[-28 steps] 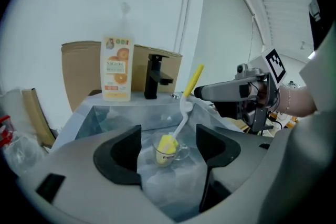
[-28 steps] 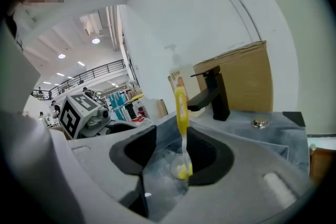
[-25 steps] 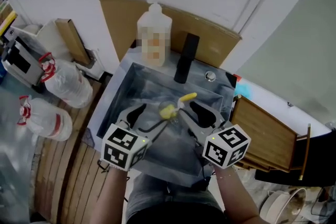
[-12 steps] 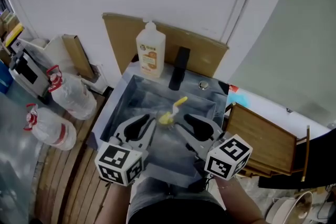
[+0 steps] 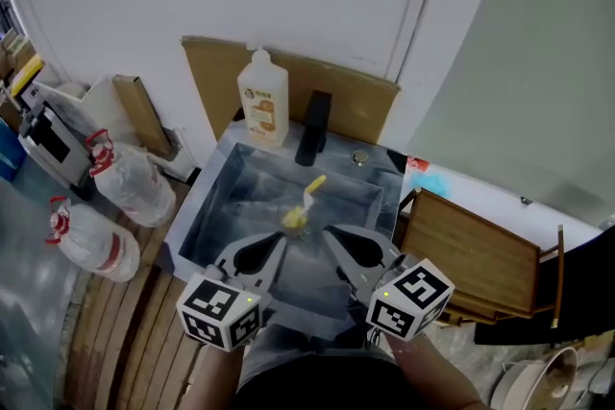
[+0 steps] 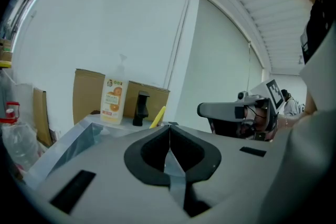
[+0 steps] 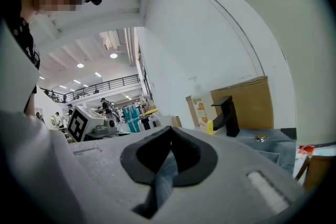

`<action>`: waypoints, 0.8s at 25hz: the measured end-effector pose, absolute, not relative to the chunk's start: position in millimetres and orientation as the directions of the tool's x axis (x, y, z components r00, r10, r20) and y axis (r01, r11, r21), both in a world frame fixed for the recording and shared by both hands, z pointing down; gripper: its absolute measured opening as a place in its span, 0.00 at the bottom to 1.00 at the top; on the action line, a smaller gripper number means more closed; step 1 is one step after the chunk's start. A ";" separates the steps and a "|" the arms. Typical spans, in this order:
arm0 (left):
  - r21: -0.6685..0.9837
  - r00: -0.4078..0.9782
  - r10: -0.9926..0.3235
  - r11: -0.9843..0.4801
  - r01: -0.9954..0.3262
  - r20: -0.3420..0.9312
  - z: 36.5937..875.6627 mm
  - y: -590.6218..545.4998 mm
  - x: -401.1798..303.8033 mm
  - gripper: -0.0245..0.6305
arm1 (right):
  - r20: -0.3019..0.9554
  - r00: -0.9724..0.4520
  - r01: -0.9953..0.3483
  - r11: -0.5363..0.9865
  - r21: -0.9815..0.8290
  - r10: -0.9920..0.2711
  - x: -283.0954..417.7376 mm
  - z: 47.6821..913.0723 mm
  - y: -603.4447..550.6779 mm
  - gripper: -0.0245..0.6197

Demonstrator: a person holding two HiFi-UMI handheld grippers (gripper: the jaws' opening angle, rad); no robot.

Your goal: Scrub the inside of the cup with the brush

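A yellow brush [image 5: 300, 205] stands slanted in a faint clear cup [image 5: 291, 224] in the middle of the grey sink [image 5: 216, 197]. Both grippers hover over the sink's near edge, short of the cup and apart from it. My left gripper [image 5: 274, 248] is shut with nothing between its jaws, and its own view shows the tips [image 6: 169, 128] pressed together. My right gripper [image 5: 334, 238] is likewise shut and empty, its tips [image 7: 169, 129] touching. The brush handle [image 6: 157, 117] pokes up beyond the left jaws, and the brush [image 7: 210, 126] shows as a yellow bit in the right gripper view.
A soap bottle [image 5: 263, 110] and a black faucet [image 5: 311, 141] stand at the sink's back edge before a cardboard sheet [image 5: 360, 106]. A wooden crate [image 5: 476, 254] sits to the right. Tied plastic bags [image 5: 125, 182] lie on the plank floor at the left.
Both grippers drew back from the cup and brush toward the sink's near edge. Their jaws went from wide open to shut, empty. The head view pulled back.
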State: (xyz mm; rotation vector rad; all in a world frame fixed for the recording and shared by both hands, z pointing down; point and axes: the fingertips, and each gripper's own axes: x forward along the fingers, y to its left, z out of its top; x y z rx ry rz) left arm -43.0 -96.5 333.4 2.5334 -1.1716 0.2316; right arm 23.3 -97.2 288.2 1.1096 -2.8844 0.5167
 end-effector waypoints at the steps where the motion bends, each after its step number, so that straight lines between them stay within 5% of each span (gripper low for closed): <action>1: 0.226 0.634 -0.710 -0.593 -0.773 0.305 336.9 -95.2 -41.7 0.07 | 0.132 -0.745 -0.659 0.690 -0.301 -0.654 24.6 289.9 -96.0 0.04; 20: 0.213 0.578 -0.713 -0.541 -0.814 0.396 355.9 -74.4 -25.5 0.06 | 0.229 -0.754 -0.656 0.693 -0.299 -0.616 23.1 316.4 -73.7 0.03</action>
